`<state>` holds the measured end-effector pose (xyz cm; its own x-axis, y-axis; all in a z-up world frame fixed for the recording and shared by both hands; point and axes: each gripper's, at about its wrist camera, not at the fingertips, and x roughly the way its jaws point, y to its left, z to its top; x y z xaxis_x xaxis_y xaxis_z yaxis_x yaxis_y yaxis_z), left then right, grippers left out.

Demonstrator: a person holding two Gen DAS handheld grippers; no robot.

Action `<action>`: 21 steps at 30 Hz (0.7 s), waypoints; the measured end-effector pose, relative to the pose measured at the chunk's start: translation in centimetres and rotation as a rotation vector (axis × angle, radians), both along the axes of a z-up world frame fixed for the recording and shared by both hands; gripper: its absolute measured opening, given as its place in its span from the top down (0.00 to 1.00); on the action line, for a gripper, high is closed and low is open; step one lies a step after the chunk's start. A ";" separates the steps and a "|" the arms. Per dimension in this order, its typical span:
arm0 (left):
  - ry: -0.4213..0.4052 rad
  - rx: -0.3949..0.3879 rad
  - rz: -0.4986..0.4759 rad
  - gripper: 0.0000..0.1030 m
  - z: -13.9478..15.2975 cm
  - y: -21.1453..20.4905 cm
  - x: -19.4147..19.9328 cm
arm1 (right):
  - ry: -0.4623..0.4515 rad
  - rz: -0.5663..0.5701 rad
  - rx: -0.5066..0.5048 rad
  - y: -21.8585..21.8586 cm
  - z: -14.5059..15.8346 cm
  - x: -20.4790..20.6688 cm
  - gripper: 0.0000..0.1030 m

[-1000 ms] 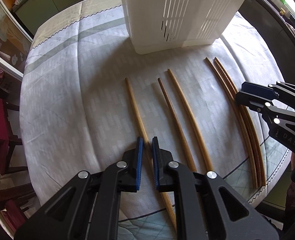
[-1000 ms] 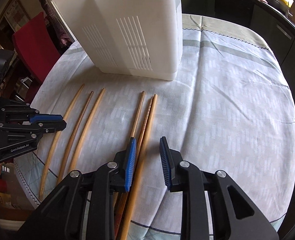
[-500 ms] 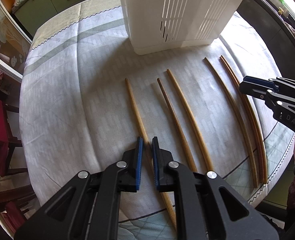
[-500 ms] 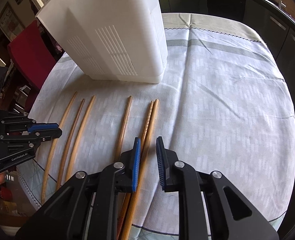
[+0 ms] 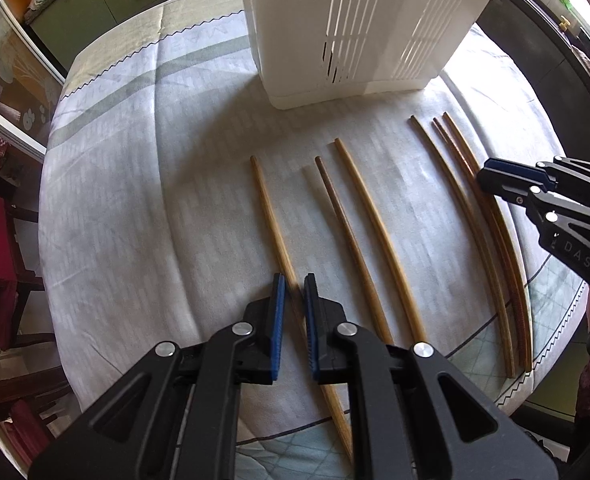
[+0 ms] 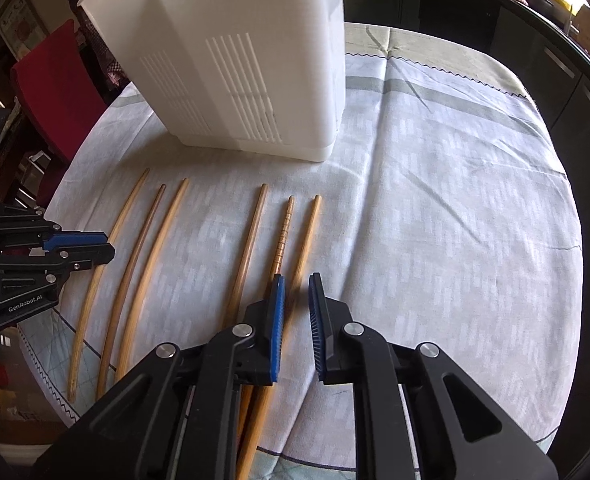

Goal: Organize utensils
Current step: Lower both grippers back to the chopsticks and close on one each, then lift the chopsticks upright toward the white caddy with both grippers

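Several wooden chopsticks lie side by side on the tablecloth in front of a white slotted utensil holder (image 5: 359, 28), also in the right wrist view (image 6: 247, 64). My left gripper (image 5: 293, 312) hovers over the leftmost chopstick (image 5: 271, 216), jaws narrowly apart around it, not clamped. My right gripper (image 6: 296, 316) is narrowly open above the rightmost chopstick (image 6: 307, 236), beside a ribbed one (image 6: 283, 236). Each gripper shows in the other's view: the right (image 5: 507, 178), the left (image 6: 91, 246).
The round table (image 6: 455, 200) has a pale patterned cloth. Its front edge runs just under both grippers. A red chair (image 6: 55, 88) stands to the left. Dark cabinets (image 6: 495, 20) lie behind.
The right gripper's jaws narrowed from wide open, then stayed slightly apart, shifting over the rightmost chopsticks. One right-hand chopstick separated from its neighbours. The left gripper barely moved.
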<state>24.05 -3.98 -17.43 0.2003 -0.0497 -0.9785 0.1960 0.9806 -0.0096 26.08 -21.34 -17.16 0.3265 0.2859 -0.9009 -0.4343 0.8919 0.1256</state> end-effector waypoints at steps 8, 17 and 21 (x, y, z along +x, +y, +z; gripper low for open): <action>0.051 -0.034 0.046 0.69 -0.1 -0.3 0.8 | -0.020 0.033 -0.091 2.0 0.6 -0.4 0.85; 0.052 0.000 0.085 0.89 -0.2 -1.1 0.6 | -0.032 0.025 -0.076 2.5 0.5 -1.1 0.90; 0.062 -0.047 0.125 0.94 -0.1 0.1 0.4 | -0.024 0.014 -0.052 1.9 0.3 -0.6 0.93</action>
